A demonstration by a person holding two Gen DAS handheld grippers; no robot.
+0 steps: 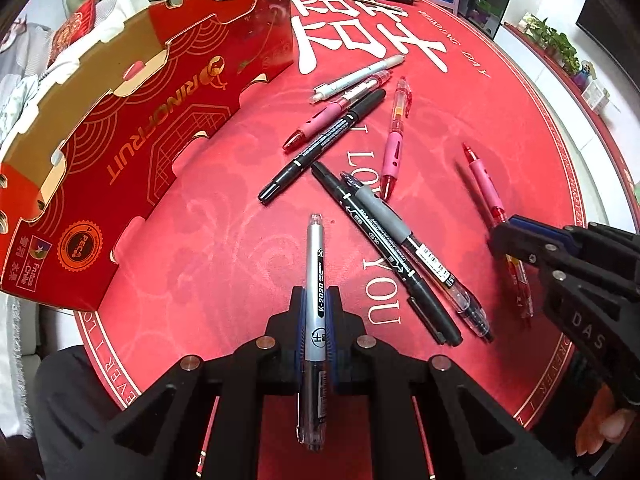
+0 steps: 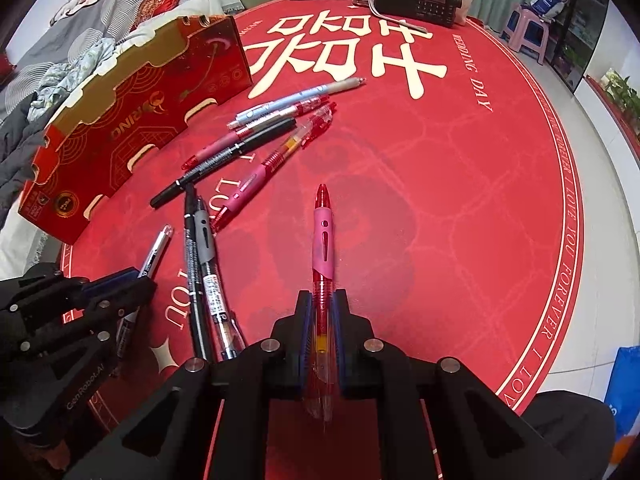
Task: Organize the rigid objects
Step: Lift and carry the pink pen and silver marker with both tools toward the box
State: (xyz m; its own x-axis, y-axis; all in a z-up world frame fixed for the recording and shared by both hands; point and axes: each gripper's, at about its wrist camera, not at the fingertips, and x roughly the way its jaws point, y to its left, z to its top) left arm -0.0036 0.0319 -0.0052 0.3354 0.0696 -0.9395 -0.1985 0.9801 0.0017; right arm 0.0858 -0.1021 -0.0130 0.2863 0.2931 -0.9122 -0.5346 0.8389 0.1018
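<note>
My left gripper [image 1: 316, 300] is shut on a silver K-2020 pen [image 1: 315, 272], which points forward above the red mat. My right gripper [image 2: 322, 304] is shut on a red pen with a pink grip [image 2: 323, 240]; it also shows in the left wrist view [image 1: 486, 188]. Several loose pens lie on the mat: a black marker [image 1: 324, 144], a pink-grip pen [image 1: 394, 140], a white pen [image 1: 358, 76] and a grey-grip pen [image 1: 412, 248]. A red cardboard fruit tray [image 1: 132, 140] stands open at the left; it also shows in the right wrist view [image 2: 132, 128].
The round table carries a red mat [image 2: 440, 200] with white characters. A black radio [image 2: 420, 0] and jars stand at the far edge. Clothes [image 2: 72, 72] lie beyond the tray. A pink stool [image 2: 528, 28] stands past the table at the right.
</note>
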